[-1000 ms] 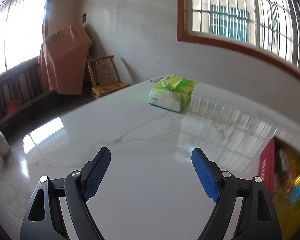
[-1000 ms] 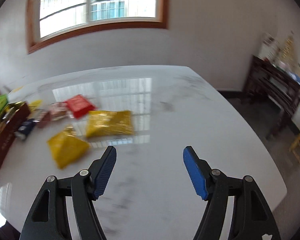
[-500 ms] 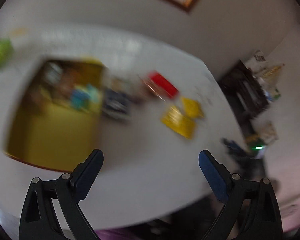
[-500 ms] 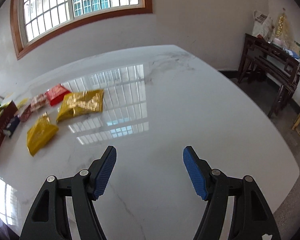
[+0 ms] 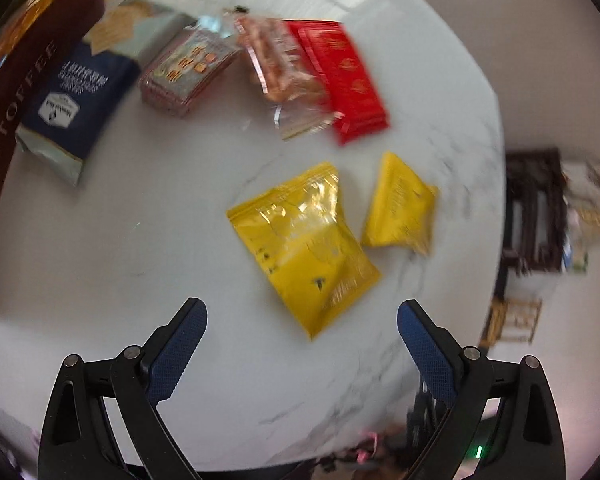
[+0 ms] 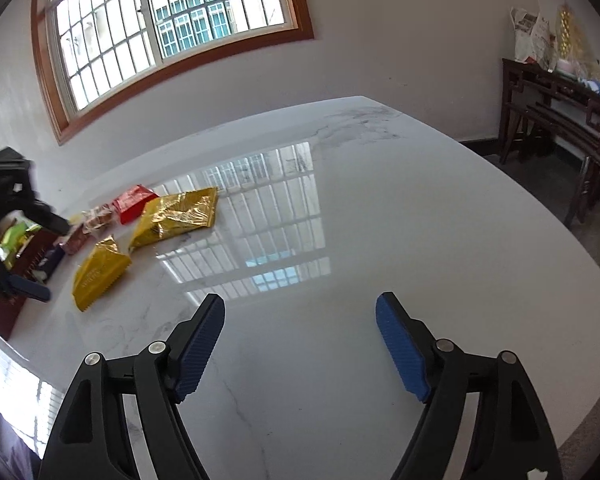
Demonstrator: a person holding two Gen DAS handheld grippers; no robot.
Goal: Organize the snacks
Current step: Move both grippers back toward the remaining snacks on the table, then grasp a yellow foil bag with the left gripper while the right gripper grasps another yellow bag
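Snacks (image 5: 300, 248) clustered near box (image 5: 24, 80); both tools (image 5: 302, 326) (image 6: 300, 322) wide, empty, over bare marble (image 6: 380, 240).

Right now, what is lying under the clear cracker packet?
The clear cracker packet overlaps the red packet at one edge; elsewhere the white table. Anything beneath its middle is hidden.

Yellow packets (image 5: 304, 248), red pack (image 5: 340, 76), navy bag (image 5: 72, 104) flat beside maroon box (image 5: 16, 92); print blurred.
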